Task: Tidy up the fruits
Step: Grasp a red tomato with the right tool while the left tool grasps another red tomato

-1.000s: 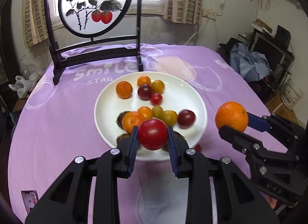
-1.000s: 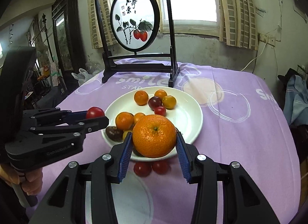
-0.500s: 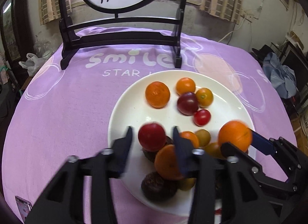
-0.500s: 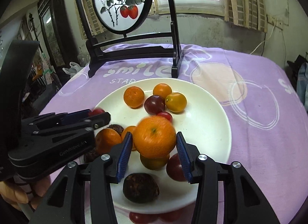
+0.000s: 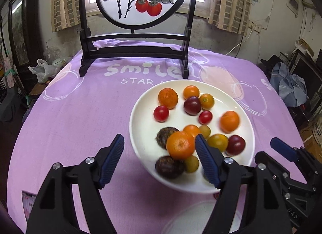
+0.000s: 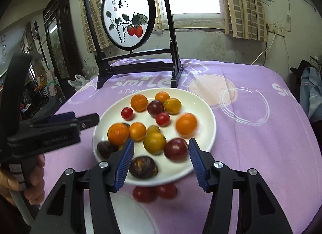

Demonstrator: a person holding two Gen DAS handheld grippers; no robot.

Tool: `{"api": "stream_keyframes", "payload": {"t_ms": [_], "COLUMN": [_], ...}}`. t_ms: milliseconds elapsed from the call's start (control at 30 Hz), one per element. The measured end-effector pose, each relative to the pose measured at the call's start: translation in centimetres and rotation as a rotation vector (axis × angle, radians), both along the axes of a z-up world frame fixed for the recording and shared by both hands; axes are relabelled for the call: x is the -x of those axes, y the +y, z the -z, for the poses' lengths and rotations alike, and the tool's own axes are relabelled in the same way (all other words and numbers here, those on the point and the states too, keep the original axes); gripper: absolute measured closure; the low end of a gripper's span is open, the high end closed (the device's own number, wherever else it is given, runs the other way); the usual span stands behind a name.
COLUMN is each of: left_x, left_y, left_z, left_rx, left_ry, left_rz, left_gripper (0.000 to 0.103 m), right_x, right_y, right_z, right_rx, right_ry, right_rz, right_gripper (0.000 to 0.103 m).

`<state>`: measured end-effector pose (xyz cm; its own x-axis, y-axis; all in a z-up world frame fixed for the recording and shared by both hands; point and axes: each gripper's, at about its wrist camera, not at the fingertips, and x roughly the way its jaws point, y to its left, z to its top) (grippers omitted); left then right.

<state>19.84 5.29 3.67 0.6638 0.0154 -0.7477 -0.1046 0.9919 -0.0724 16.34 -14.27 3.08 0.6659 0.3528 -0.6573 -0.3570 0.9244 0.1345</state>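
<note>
Both fruits are out of the tongs since 1 s ago: tomato (image 5: 161, 113) & orange (image 6: 186, 124) now lie on plate (image 5: 140, 133), center of bench (image 5: 80, 113). Left tongs (image 5: 159, 158) & right tongs (image 6: 161, 160) apart, jaws opening, pads grip nothing. Plate: approx. 5 oranges, 4 dark fruits; 2 tomatoes (image 6: 155, 191) on cloth beside rim.

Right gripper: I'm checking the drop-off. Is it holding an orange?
No. The right gripper has its jaws opening with nothing pressed between them, and the orange lies on the plate.
</note>
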Motion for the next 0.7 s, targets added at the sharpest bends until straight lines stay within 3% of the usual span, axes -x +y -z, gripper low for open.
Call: {"api": "stream_keyframes", "payload": {"t_ms": [200, 367, 700], "left_x": [4.2, 6.8, 7.1], "left_y": [-1.0, -3.0, -3.9], "left_z": [0.8, 2.6, 5.8], "left_rx": [0.032, 0.045, 0.059], "left_ry": [0.019, 0.051, 0.108], "left_rz": [0.017, 0.069, 0.098], "left_gripper": [0.027, 0.027, 0.027], "right_x": [3.8, 5.3, 4.8], "right_y": [-1.3, -1.9, -0.9], "right_z": [1.2, 2.9, 5.9], "right_rx": [0.073, 0.129, 0.182], "right_ry": [0.0, 0.029, 0.102], "right_rz": [-0.01, -0.02, -0.065], "right_gripper": [0.046, 0.058, 0.06]}}
